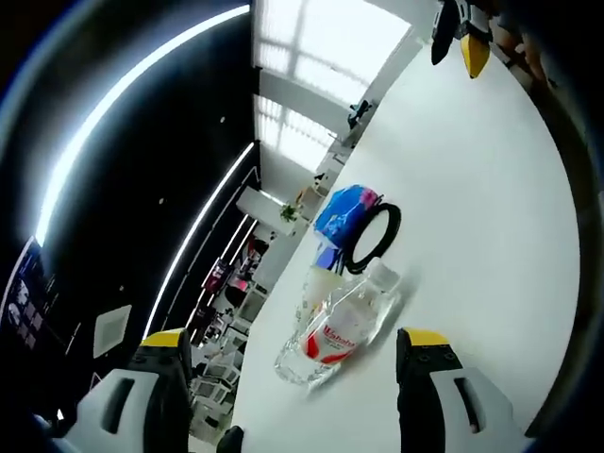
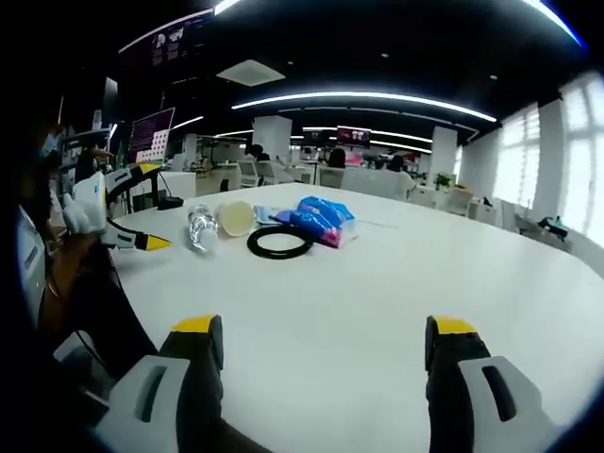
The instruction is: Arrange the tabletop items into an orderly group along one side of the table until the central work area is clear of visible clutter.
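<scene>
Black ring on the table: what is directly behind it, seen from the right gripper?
Behind the black ring lies a blue packet, its near edge at the ring. Beside them lie a pale cup and a clear bottle. Whether ring and packet overlap is unclear.

bottle (image 1: pixel 338 327): I see clear plastic, white cap, red-and-white label; lying on its side on the surface
cup (image 2: pixel 234 218): pale, translucent, tipped over, mouth facing the right gripper view; just beside the bottle
ring (image 1: pixel 374 238): black hoop, flat on the surface, touching the blue pack
blue pack (image 2: pixel 322 219): crinkled plastic, lying flat
group: all four clustered near one edge
</scene>
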Demonstrator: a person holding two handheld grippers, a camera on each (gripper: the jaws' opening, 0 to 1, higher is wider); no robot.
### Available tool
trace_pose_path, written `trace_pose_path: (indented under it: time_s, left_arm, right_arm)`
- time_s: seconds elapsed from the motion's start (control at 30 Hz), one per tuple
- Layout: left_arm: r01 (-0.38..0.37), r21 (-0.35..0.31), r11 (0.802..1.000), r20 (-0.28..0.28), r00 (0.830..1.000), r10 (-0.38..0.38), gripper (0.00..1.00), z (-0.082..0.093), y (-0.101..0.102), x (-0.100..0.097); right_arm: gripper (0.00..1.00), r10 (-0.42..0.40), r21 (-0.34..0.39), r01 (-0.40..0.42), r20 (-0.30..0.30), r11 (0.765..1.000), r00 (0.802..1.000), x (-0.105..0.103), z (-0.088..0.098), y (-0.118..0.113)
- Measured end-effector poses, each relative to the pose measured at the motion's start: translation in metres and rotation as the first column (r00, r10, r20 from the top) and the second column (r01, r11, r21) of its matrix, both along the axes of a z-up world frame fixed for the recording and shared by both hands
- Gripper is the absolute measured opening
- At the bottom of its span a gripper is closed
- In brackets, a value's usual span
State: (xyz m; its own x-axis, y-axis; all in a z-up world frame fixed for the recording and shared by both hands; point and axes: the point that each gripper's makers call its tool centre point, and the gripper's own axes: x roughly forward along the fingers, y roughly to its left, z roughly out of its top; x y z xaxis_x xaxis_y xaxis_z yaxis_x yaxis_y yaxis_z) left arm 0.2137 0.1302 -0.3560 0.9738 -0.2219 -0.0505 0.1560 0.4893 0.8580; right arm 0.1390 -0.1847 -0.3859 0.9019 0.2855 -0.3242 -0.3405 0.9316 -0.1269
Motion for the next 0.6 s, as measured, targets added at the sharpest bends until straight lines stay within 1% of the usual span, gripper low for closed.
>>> trace_pose_path:
  time_s: [0.07,0.17,0.37,0.47,0.6]
  left_arm:
    - [0.000,0.024,1.000,0.009,1.000,-0.001,0.89,0.001,-0.002,0.001]
    - [0.000,0.041,0.999,0.015,1.000,-0.001,0.89,0.002,-0.003,0.003]
    - [0.028,0.058,0.998,0.021,0.999,-0.030,0.88,0.003,-0.009,0.004]
    - [0.037,0.091,0.995,0.030,0.999,-0.040,0.88,0.003,-0.013,0.007]
    - [0.047,0.116,0.992,0.036,0.998,-0.052,0.87,0.003,-0.016,0.008]
  right_arm:
    - [0.84,-0.004,0.004,0.004,-0.016,1.000,1.000,0.001,-0.004,-0.001]
    - [0.84,-0.008,0.004,0.008,-0.034,1.000,0.999,0.000,-0.008,-0.001]
    - [0.83,-0.014,0.007,0.014,-0.034,1.000,0.999,0.000,-0.009,-0.002]
    - [0.83,-0.015,0.007,0.015,-0.035,1.000,0.999,0.000,-0.010,-0.002]
    - [0.83,-0.012,0.003,0.013,-0.040,1.000,0.999,0.001,-0.011,-0.001]
